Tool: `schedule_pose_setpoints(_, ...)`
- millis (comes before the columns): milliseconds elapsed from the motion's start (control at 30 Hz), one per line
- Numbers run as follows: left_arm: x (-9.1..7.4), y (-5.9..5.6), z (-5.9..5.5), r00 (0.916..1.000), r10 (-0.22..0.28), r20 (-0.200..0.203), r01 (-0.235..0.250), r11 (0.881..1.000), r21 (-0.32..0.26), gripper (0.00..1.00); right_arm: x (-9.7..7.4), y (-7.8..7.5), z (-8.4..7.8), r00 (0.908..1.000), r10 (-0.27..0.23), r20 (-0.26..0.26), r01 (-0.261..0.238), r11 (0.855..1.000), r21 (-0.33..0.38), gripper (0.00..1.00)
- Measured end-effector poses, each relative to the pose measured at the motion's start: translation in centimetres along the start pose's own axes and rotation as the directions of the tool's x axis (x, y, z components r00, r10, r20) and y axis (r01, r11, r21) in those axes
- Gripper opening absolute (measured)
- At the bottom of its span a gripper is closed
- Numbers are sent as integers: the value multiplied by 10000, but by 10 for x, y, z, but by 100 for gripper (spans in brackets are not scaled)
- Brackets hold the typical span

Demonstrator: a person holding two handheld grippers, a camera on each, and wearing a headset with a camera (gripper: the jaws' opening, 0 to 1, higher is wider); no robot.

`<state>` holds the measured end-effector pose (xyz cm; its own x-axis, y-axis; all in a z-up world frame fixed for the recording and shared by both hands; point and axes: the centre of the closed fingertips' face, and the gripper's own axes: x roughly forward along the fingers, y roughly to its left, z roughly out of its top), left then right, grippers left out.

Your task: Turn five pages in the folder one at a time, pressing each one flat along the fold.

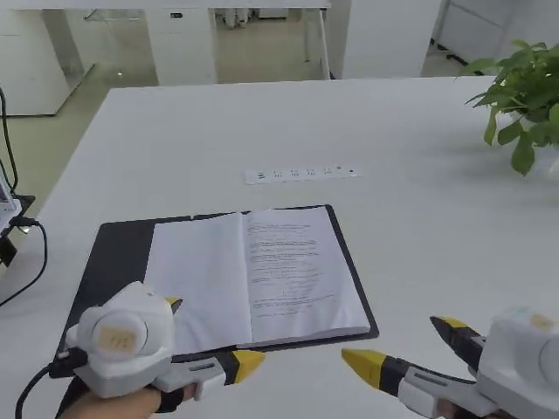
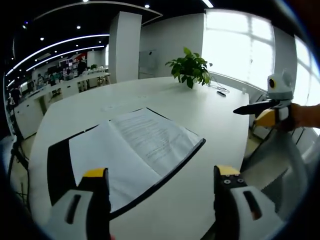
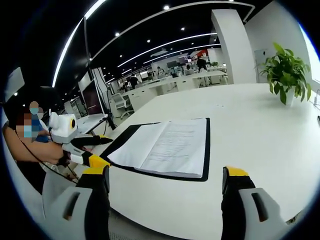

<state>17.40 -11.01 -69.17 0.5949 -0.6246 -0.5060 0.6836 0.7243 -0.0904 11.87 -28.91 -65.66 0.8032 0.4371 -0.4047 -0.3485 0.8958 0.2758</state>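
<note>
- The folder (image 1: 122, 253) lies open on the white table (image 1: 393, 131), with a blank page (image 1: 196, 279) on its left and a printed page (image 1: 297, 262) on its right.
- My left gripper (image 1: 212, 332) is at the folder's near edge, jaws spread and empty.
- My right gripper (image 1: 402, 342) is just beyond the near right corner, jaws apart, holding nothing.

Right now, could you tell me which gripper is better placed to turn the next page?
Probably the right gripper: open, near the free corner of the printed page. The left gripper sits at the blank left side of the folder, better for pressing the fold.
</note>
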Motion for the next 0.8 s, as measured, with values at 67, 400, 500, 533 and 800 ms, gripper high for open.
schedule_pose_setpoints(67,10,-2,1,9999,-120,-17,120,9999,-27,86,0,-1,0,10000,-43,10,43,10000,13,93)
schedule_pose_setpoints(400,58,-19,7,9973,-733,-106,734,9973,72,80,0,-4,1,9998,-173,136,173,9998,43,91)
schedule_pose_setpoints(500,74,-23,10,9967,-805,-58,805,9967,72,77,0,-5,1,9997,-213,113,213,9998,8,90)
schedule_pose_setpoints(533,82,-24,10,9965,-829,-65,829,9965,69,76,0,-5,1,9997,-214,120,214,9998,3,90)
schedule_pose_setpoints(800,119,-35,13,9951,-897,-405,909,9955,282,73,-1,-6,0,9996,-279,95,279,9996,41,89)
